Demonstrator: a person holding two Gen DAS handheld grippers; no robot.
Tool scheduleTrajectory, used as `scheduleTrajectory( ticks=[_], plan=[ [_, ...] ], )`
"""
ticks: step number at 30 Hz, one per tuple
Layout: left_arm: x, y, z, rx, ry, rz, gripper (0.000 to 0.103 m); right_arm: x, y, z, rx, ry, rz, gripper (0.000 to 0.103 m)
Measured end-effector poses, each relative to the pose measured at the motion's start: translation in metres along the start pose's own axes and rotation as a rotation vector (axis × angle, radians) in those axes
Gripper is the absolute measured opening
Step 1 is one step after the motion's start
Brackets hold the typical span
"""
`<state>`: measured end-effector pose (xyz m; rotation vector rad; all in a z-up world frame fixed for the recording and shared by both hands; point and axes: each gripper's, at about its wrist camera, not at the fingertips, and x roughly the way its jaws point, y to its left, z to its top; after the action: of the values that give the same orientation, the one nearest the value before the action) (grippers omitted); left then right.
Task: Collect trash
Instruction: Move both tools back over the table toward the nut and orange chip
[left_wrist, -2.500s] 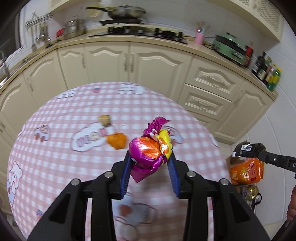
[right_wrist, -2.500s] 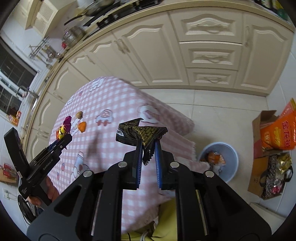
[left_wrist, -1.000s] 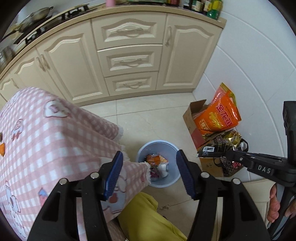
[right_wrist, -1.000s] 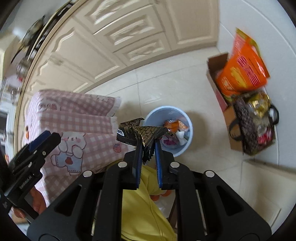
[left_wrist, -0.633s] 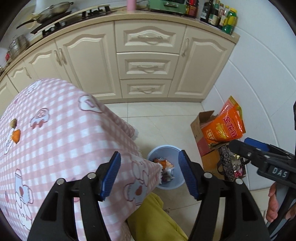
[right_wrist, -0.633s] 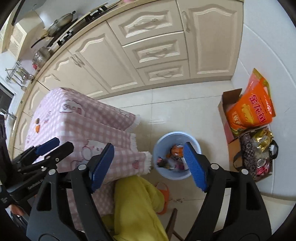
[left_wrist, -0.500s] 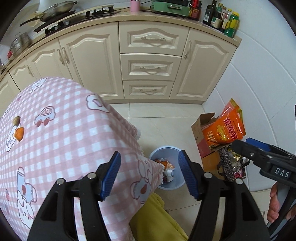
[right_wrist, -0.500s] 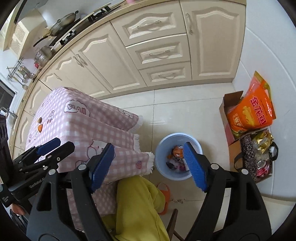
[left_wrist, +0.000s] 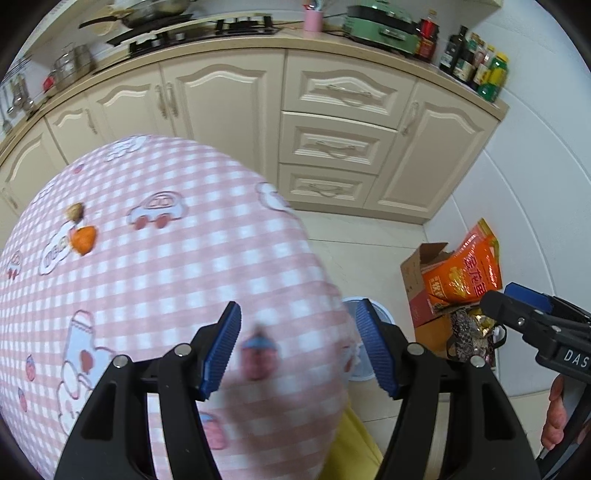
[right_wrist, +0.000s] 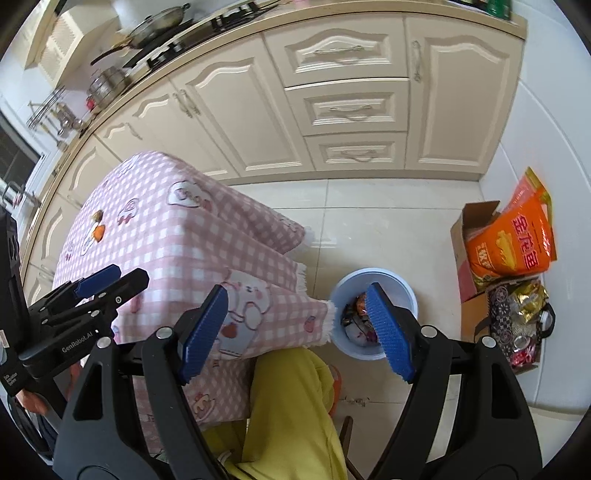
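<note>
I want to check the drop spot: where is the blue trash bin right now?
The blue trash bin stands on the floor, right of the pink checked tablecloth corner, left of the cardboard box.

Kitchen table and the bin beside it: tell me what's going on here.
A person is clearing trash off the table with a gripper in each hand. Both the left gripper and the right gripper have their jaws open and hold nothing. The blue bin on the floor by the table already has wrappers in it. Two scraps remain on the pink checked tablecloth: an orange piece and a small brown piece near it.
</note>
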<state>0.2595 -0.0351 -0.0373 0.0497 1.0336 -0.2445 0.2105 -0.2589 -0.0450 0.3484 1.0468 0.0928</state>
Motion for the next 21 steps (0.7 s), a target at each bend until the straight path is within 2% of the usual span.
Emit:
scheduleTrajectory(
  ticks=[13, 21],
  plan=[
    [-0.015, 0.098, -0.008, -0.168, -0.015, 0.065, 0.066, 0.036, 0.093, 0.011, -0.144, 0.08, 0.062, 0.076],
    [-0.016, 0.148, 0.0, -0.255, -0.011, 0.091, 0.067, 0.052, 0.146, 0.027, -0.216, 0.101, 0.091, 0.076]
  ],
)
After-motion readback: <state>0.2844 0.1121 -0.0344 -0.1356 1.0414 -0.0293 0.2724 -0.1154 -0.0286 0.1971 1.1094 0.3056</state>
